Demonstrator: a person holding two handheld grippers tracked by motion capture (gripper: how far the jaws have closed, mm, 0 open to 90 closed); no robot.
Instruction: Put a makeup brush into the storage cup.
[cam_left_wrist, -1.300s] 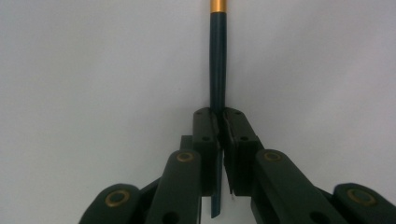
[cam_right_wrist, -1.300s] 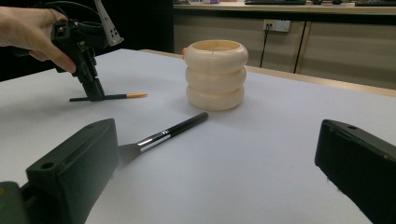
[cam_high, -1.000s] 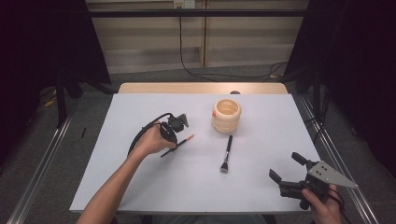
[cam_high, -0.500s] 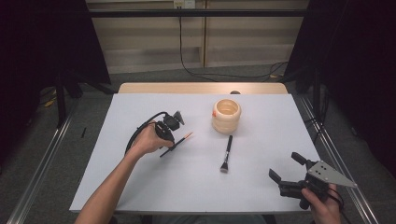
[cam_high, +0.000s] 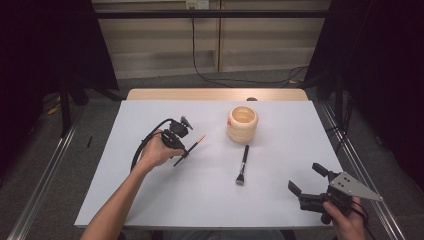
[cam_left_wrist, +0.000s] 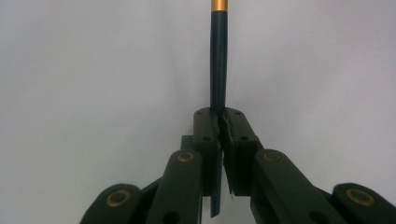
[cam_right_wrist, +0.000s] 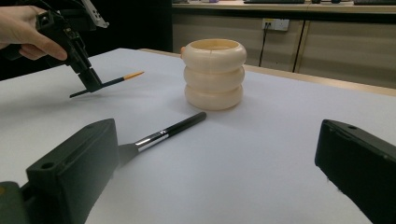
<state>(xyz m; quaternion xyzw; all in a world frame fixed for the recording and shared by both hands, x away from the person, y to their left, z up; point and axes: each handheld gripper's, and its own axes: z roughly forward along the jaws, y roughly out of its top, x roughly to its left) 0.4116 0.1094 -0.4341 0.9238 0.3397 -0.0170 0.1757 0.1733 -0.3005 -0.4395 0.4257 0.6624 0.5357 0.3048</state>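
Note:
My left gripper (cam_high: 181, 150) is shut on a thin dark paintbrush (cam_high: 192, 146) with an orange tip, held just above the white table (cam_high: 150, 200). In the left gripper view the jaws (cam_left_wrist: 219, 117) pinch the dark handle (cam_left_wrist: 218, 60), which points away towards a gold band. From the right gripper view I see that gripper (cam_right_wrist: 89, 80) and its brush (cam_right_wrist: 114, 82) at the far left. My right gripper (cam_high: 306, 178) stands open near the table's front right corner, nothing between its jaws (cam_right_wrist: 217, 186).
A cream ribbed holder (cam_high: 242, 123) (cam_right_wrist: 215, 74) stands upright at the table's middle back. A flat black brush (cam_high: 243, 164) (cam_right_wrist: 163, 133) lies on the table in front of it. A floor with cables lies beyond the far edge.
The left gripper has lifted the thin brush slightly, its orange tip now higher. The right gripper has not moved.

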